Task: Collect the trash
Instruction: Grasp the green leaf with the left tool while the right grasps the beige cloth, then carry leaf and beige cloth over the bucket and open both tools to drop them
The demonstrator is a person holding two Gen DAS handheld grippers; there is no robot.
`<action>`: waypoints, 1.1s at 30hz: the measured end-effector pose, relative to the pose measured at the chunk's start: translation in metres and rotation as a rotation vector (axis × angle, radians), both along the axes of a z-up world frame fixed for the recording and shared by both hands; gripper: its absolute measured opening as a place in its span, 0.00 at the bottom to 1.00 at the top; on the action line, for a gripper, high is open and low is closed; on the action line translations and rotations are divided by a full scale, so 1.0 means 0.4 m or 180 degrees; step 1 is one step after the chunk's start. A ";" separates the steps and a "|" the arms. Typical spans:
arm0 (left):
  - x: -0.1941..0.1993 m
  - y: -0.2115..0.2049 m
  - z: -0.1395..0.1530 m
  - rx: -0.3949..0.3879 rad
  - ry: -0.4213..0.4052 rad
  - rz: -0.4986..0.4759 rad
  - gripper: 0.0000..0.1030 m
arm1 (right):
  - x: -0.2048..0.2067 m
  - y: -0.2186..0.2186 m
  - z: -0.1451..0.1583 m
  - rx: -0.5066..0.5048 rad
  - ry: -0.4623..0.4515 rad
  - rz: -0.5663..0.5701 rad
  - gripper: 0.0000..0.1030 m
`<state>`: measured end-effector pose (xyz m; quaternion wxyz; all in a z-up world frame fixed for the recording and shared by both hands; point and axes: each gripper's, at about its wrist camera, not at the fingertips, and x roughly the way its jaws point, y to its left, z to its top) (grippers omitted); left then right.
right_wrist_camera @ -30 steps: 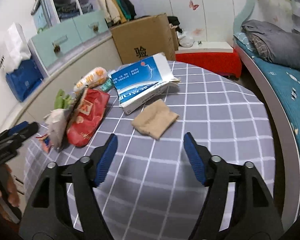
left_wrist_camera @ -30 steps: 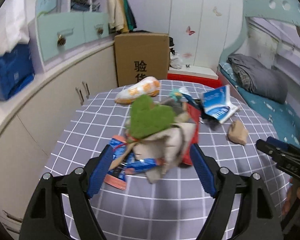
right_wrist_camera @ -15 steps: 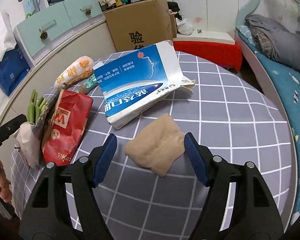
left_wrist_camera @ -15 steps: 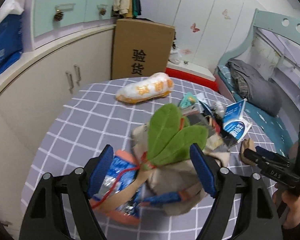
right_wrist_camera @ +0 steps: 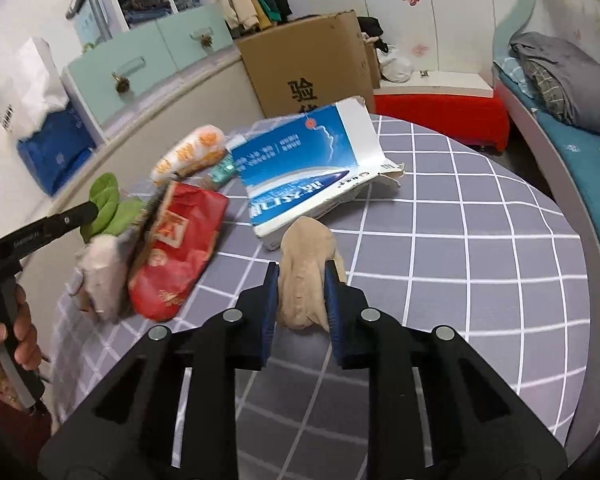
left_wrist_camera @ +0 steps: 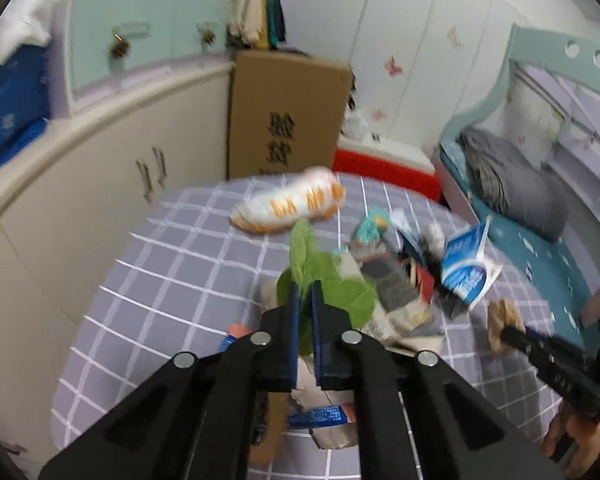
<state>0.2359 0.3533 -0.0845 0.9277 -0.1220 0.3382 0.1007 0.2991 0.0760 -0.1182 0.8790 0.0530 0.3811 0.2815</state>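
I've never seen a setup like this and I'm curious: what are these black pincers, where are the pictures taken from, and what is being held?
A person holds a two-finger gripper in each hand; each carries a camera looking along its fingers. In the left view, the left gripper has just closed on a green leaf atop a trash pile. In the right view, the right gripper has been closing on a beige cloth. On the checked tablecloth also lie a blue-and-white carton, a red packet and an orange-and-white bag.
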 end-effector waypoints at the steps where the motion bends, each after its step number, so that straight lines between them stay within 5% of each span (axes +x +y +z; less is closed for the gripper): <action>1: -0.015 -0.006 0.022 0.0055 -0.0072 0.0058 0.05 | -0.010 -0.009 0.008 0.0029 -0.0020 0.0001 0.22; 7: -0.086 -0.088 0.143 0.0173 -0.0406 0.0048 0.04 | -0.067 -0.081 0.063 0.0276 -0.0150 -0.0026 0.22; 16: -0.094 -0.420 0.212 0.0298 -0.0577 -0.0689 0.04 | -0.146 -0.294 0.103 0.0583 -0.0274 -0.0321 0.22; 25: -0.046 -0.818 0.104 0.0075 -0.0268 -0.1658 0.04 | -0.263 -0.627 0.032 0.0850 -0.0290 -0.1064 0.22; 33: 0.009 -1.137 -0.101 0.0063 0.0296 -0.2268 0.05 | -0.347 -0.901 -0.131 0.0929 -0.0018 -0.1847 0.22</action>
